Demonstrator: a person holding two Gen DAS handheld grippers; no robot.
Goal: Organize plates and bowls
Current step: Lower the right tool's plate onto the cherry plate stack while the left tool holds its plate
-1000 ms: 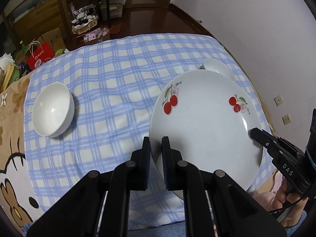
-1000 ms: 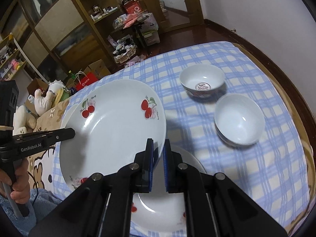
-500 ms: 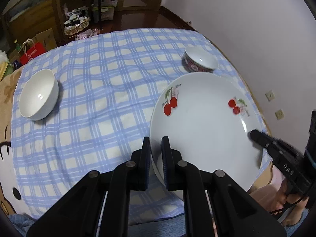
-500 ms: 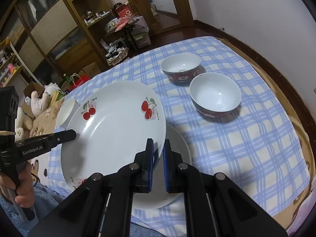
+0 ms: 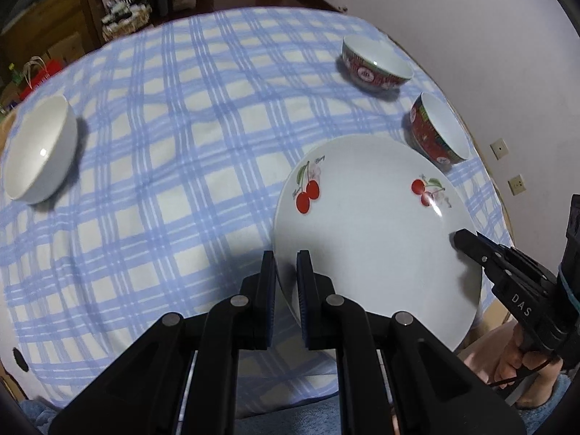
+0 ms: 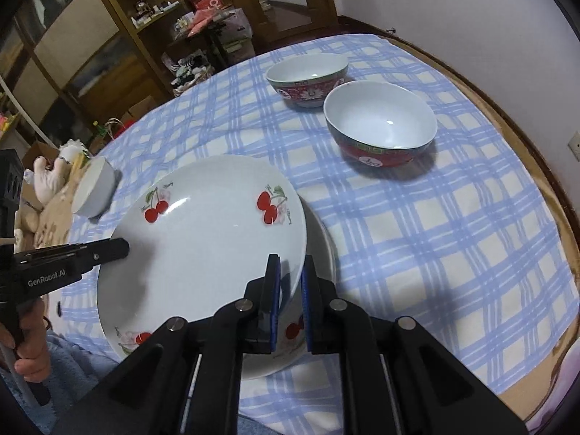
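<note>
Right wrist view: both grippers pinch one cherry plate, right gripper on its 4 o'clock rim, left gripper at 9, keeping it level over 2nd plate below, prob. for stacking.

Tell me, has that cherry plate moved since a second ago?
Yes. In the right wrist view the cherry plate has come down toward the second plate on the checked cloth, now covering most of it.
</note>
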